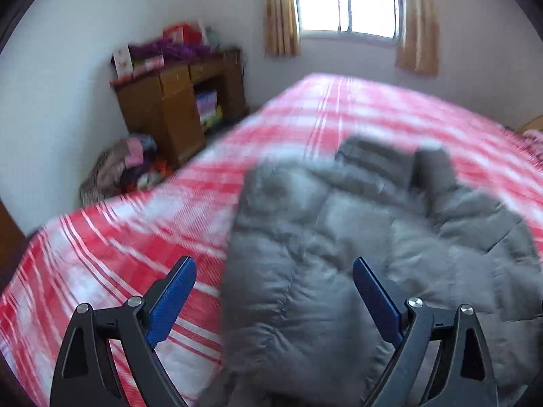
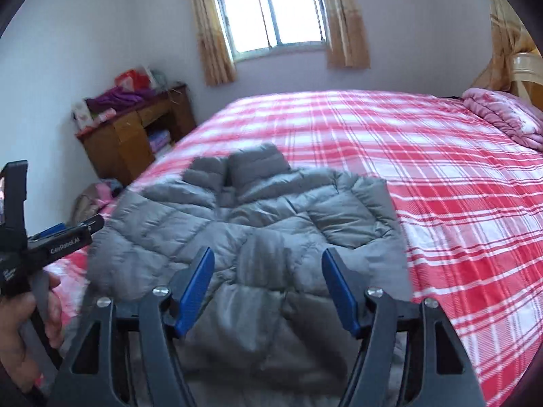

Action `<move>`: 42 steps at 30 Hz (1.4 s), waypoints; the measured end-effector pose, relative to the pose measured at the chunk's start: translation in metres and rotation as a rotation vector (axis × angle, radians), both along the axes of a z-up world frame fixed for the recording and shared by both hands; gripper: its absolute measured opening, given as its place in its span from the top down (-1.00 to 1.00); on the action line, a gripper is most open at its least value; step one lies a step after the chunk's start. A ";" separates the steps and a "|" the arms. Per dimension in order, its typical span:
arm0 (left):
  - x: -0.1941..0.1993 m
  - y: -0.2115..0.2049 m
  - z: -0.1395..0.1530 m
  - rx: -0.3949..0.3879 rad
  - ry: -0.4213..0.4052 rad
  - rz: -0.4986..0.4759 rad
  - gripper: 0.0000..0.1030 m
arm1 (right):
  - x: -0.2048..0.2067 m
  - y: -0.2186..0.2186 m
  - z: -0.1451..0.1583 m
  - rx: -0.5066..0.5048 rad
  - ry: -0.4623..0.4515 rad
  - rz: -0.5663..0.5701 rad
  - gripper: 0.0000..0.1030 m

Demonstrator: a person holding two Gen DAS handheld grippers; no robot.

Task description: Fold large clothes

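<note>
1. The grey puffer jacket [image 2: 258, 224] lies on the near part of the bed, close to its left edge, on the red-and-white plaid sheet [image 2: 441, 203]. It looks part-folded: the quilted panels are bunched toward the middle, and two padded flaps stick up at its far end. I judge these to be the collar or a hood.

2. My right gripper [image 2: 268, 288] hangs just above the near part of the jacket with its blue pads spread wide and nothing between them. I read that as a release, leaving the cloth to settle flat.

3. My left gripper [image 1: 273, 300] is also wide apart and empty. It sits over the jacket's left edge, one pad above the sheet and the other above the grey fabric. I think it is placed there to take that edge for the next fold.

4. In the right wrist view, my left hand [image 2: 23, 322] holds its tool at the far left.

5. Further out are a wooden desk [image 2: 132, 139] piled with purple cloth by the wall, a heap of clothes [image 1: 129, 166] on the floor beside it, a curtained window [image 2: 271, 10] and a folded pink quilt [image 2: 502, 118] at the bed's far right corner.

6. Hard to tell:
   - The left wrist view is blurred, so the jacket's seams and zip are lost there.
   - The hem nearest me is cut off behind the gripper frames.
   - I cannot make out where the sleeves lie.
</note>
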State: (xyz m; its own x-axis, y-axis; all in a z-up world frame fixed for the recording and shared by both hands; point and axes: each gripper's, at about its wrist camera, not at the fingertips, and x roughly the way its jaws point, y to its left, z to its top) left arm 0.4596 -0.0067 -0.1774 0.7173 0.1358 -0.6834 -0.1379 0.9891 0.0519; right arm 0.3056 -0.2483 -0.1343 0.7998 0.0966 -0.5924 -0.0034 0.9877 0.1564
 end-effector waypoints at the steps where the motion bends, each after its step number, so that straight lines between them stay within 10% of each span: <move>1: 0.006 -0.001 -0.013 0.005 0.027 0.002 -0.82 | 0.011 0.001 -0.012 -0.007 0.018 -0.011 -0.34; 8: 0.016 -0.002 -0.046 0.009 0.090 -0.014 -0.90 | 0.028 -0.004 -0.064 -0.035 0.086 -0.020 -0.34; 31: 0.016 -0.003 -0.042 0.043 0.137 0.016 -0.98 | 0.040 0.004 -0.080 -0.118 0.189 -0.052 -0.35; 42: 0.043 0.014 0.043 -0.109 0.018 0.064 -0.98 | 0.043 -0.031 0.004 0.014 0.033 -0.190 -0.35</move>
